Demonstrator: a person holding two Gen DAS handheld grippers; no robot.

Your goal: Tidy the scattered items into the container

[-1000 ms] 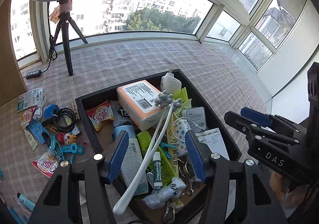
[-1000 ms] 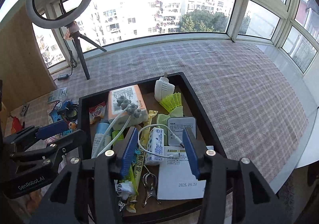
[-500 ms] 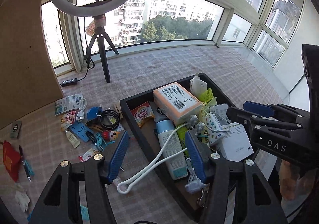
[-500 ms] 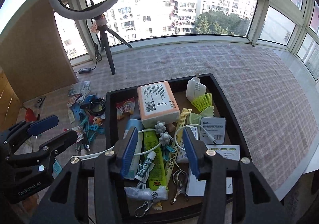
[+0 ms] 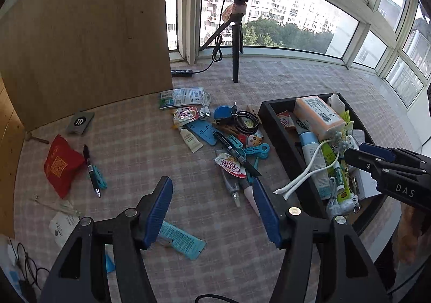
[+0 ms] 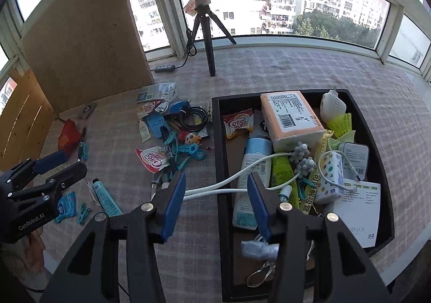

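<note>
The black container point(image 5: 282, 146) stands at the right, full of packets, tubes and an orange box point(image 6: 291, 117). A white massager point(image 6: 204, 191) hangs its handle out over the container's left wall. Left of it lie scattered items: a Coffee-mate sachet point(image 5: 229, 164), blue clips point(image 5: 257, 149), a black cable coil point(image 5: 245, 119), a red pouch point(image 5: 60, 165), a pen point(image 5: 91, 171) and a teal packet point(image 5: 180, 239). My left gripper point(image 5: 211, 181) hovers over the cloth near the sachet, its jaws opening with nothing between them. My right gripper point(image 6: 216, 176) is open above the massager's handle, apart from it.
A ring light on a tripod point(image 5: 236, 60) stands at the back by the windows, with a power strip point(image 5: 181, 73) beside it. A wooden board point(image 5: 80, 33) leans at the left. Loose cables point(image 5: 24, 268) lie at the near left edge.
Both grippers have swung left, away from above the container toward the scattered pile. The left one now hangs over the cloth instead of the container, its jaws a little wider.
</note>
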